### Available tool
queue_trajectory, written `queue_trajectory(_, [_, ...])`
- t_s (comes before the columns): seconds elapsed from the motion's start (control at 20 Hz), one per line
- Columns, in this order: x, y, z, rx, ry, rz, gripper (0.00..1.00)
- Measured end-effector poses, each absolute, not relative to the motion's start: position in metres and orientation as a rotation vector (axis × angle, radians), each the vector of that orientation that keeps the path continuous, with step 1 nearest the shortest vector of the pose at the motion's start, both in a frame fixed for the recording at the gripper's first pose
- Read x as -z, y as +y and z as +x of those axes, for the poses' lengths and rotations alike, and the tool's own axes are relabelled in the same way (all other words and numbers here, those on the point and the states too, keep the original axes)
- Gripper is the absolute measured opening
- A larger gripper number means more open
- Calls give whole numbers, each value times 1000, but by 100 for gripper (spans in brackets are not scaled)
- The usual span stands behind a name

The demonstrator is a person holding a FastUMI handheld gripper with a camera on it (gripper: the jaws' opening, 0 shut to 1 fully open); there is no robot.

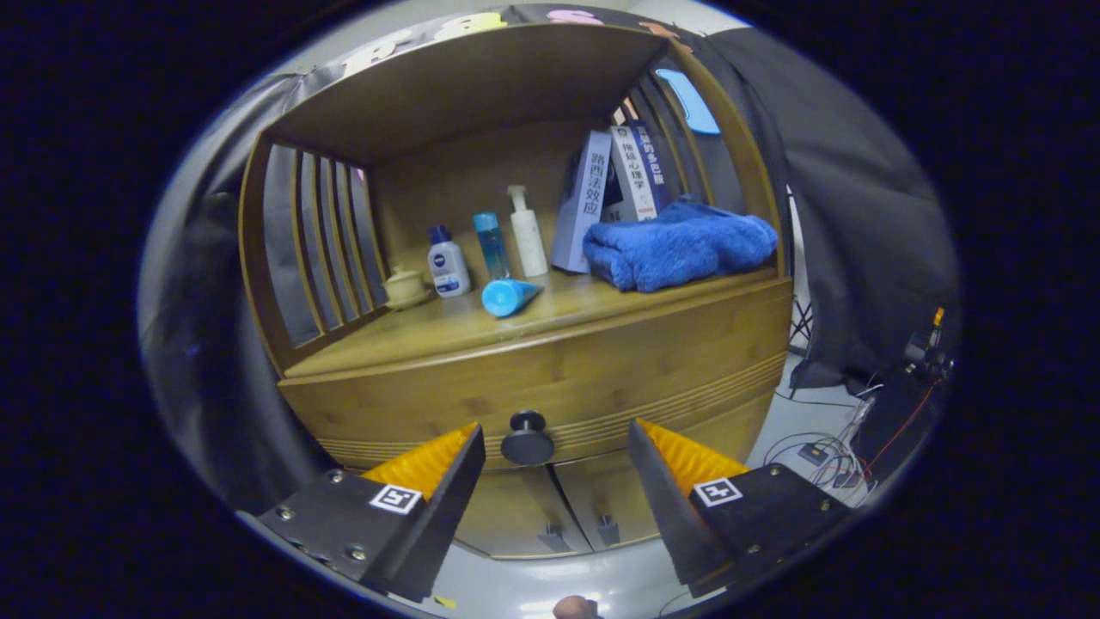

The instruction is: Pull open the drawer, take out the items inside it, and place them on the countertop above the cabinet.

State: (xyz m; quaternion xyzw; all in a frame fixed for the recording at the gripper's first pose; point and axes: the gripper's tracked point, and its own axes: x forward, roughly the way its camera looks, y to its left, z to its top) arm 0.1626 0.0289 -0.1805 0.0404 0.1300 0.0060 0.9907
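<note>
Drawer [550,391] closed, its knob [528,438] between the parted, empty fingers of the gripper [554,447]; bottles [488,249] and towel [679,245] on the worktop [430,331] fit either stage.

Left of centre, a small pale lidded cup [406,285], then a white bottle with blue cap [448,265], a clear blue bottle [491,245] and a tall white pump bottle [527,234], all upright in a row. Just below them, a blue tube [509,297] on its side. Right of centre, leaning books [601,193] behind a folded blue towel [679,245]. Lower right, tangled cables [825,447] on the floor beside a black box [898,421].
</note>
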Motion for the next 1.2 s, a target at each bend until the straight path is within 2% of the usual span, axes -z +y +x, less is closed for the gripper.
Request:
queue_trajectory(0.7, [4, 43, 76, -65, 48, 57, 99])
queue_trajectory(1.2, [-37, 49, 18, -137, 27, 139, 99])
